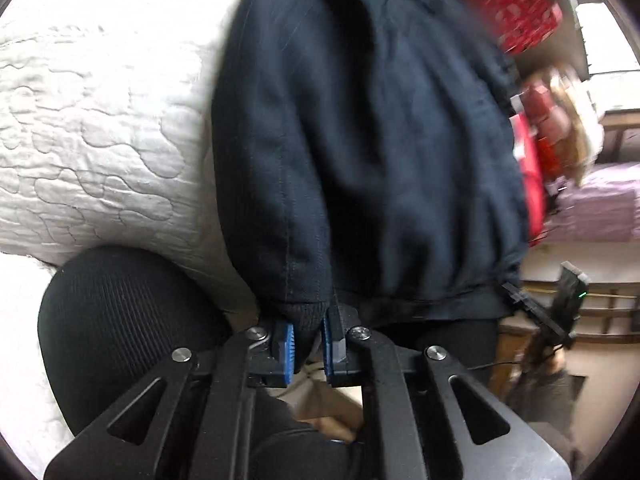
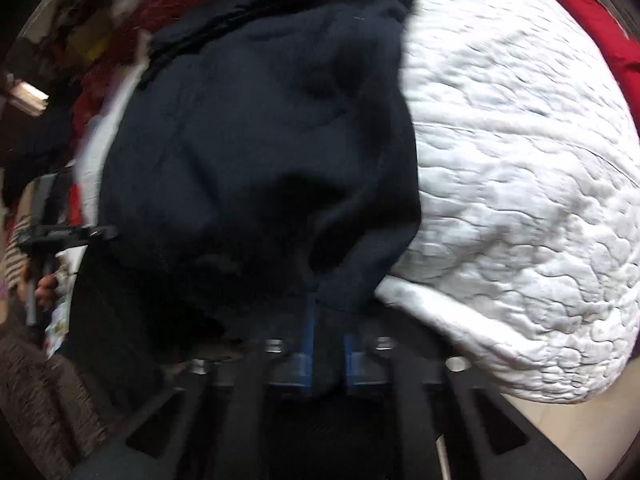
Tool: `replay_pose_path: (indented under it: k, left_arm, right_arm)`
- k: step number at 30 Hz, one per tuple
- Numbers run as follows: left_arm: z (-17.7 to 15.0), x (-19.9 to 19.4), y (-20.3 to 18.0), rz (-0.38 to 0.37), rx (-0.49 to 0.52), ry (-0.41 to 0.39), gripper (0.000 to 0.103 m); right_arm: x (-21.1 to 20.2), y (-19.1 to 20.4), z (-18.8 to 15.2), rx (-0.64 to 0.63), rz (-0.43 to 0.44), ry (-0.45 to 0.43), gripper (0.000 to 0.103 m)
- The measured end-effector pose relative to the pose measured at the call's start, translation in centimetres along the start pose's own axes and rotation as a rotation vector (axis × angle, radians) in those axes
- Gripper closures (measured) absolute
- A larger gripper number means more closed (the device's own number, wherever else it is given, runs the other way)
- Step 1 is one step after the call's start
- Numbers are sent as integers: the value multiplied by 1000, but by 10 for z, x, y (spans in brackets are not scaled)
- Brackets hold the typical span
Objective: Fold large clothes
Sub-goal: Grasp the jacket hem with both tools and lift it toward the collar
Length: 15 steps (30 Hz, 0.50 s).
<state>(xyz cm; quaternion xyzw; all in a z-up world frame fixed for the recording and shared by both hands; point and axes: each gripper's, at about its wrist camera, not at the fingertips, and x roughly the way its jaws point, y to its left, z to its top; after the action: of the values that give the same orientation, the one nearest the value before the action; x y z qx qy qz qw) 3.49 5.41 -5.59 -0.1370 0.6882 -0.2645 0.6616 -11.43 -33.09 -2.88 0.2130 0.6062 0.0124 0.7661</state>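
A large dark navy garment [image 1: 360,140] lies on a white quilted bed cover [image 1: 92,132] and hangs over its near edge. My left gripper [image 1: 308,348] is shut on the garment's ribbed hem corner, cloth pinched between its blue pads. In the right wrist view the same garment [image 2: 260,140] fills the centre, blurred. My right gripper [image 2: 328,356] is shut on a bunched fold of it, next to the quilt's edge [image 2: 520,200]. The right gripper [image 1: 560,304] also shows at the far right of the left wrist view.
A black mesh chair back [image 1: 120,328] stands at the lower left by the bed edge. Red patterned fabric [image 1: 516,4] and other clutter lie beyond the garment. A red item [image 2: 600,36] lies at the quilt's far right. Brown fuzzy fabric [image 2: 36,392] is at the lower left.
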Motion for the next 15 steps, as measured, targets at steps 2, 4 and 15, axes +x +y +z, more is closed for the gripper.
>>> replay_pose_path:
  k: [2,4,15]
  left_arm:
    - [-2,-16,-4,-80,-5,-33,96]
    - [-3,-33,-11,-141,-8,-72,96]
    - [34,-115,-35,-264,-30,-289,96]
  right_arm:
    - [-12,14,-2,-41,54,-28,96]
    - [-27,29,-2,-38,129,-79,97]
    - [-116,46,31,142,491,-465,97]
